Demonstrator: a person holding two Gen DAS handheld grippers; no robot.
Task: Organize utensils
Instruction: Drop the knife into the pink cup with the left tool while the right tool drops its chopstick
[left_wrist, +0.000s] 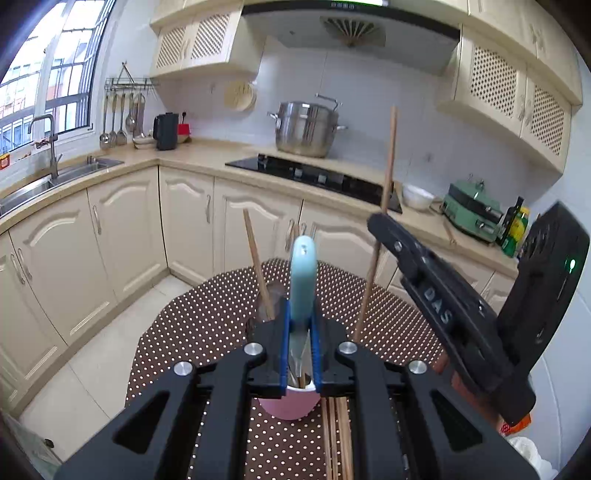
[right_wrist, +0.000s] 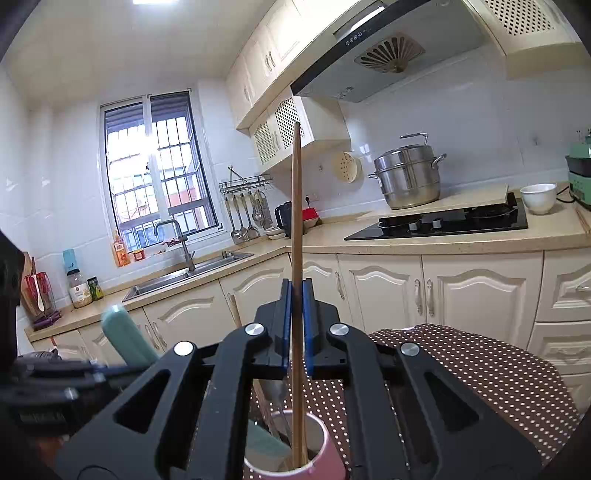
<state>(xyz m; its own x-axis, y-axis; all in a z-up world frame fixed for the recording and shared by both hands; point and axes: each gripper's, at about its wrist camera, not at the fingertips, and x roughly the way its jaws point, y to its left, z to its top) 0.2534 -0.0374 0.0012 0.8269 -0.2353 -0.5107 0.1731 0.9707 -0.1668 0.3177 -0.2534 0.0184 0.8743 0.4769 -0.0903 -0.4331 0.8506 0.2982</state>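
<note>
My left gripper (left_wrist: 300, 314) is shut on a utensil with a pale blue handle (left_wrist: 303, 280). The handle stands upright and its metal end reaches down into a pink cup (left_wrist: 290, 406) on the dotted brown tablecloth (left_wrist: 207, 325). My right gripper (right_wrist: 296, 291) is shut on a long wooden chopstick (right_wrist: 296, 221), whose lower end stands inside the pink cup (right_wrist: 317, 454). The left wrist view shows that right gripper (left_wrist: 382, 221) coming in from the right with its chopstick (left_wrist: 388, 177). A second chopstick (left_wrist: 258, 269) leans up behind my left fingers.
Several loose chopsticks (left_wrist: 336, 435) lie on the cloth beside the cup. Beyond the table runs a kitchen counter with a black hob (left_wrist: 317, 177), a steel pot (left_wrist: 306, 129), a white bowl (left_wrist: 417, 195), a green appliance (left_wrist: 472, 210) and a sink (left_wrist: 55, 177).
</note>
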